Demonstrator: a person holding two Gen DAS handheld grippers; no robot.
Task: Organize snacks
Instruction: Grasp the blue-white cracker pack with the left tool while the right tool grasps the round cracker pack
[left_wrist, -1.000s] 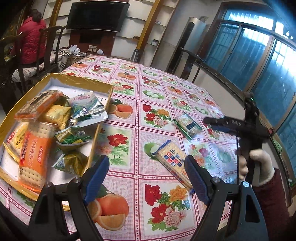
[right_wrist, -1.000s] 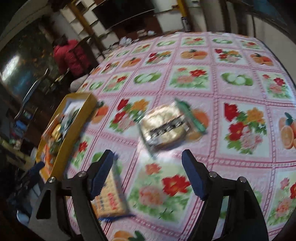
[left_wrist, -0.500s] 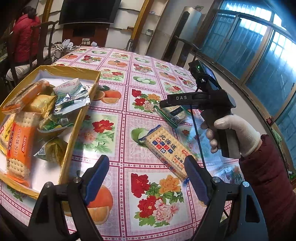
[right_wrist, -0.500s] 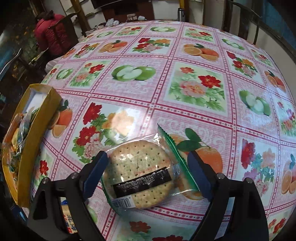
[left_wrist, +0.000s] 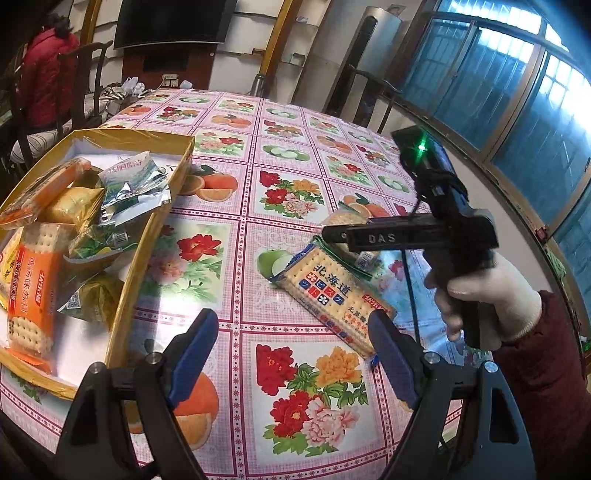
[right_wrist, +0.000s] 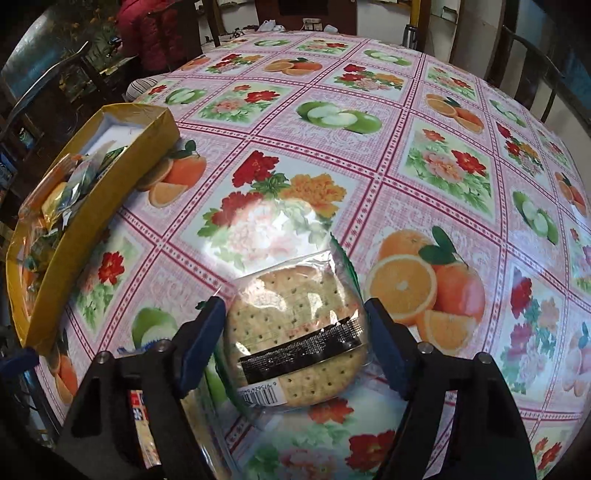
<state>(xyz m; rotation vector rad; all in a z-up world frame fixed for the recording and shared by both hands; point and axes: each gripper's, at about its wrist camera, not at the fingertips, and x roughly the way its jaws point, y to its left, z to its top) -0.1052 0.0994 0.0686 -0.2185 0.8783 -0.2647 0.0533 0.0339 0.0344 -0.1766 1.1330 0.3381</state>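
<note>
Right wrist: closing jaws flank round, dimpled cracker pack (right_wrist: 295, 332).

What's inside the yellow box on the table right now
The yellow box holds a heap of wrapped snacks, among them an orange cracker pack and a silver pouch. Whatever lies beneath the heap is covered.

Blue-lit windows (left_wrist: 517, 110); dark television (left_wrist: 166, 22); wooden chairs (left_wrist: 85, 85).

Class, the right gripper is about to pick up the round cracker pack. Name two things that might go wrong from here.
1. The right gripper is closing on the round cracker pack; squeezing hard may crack the biscuits.
2. The clear wrapper looks slick, so the pack might slip before reaching the yellow box.
</note>
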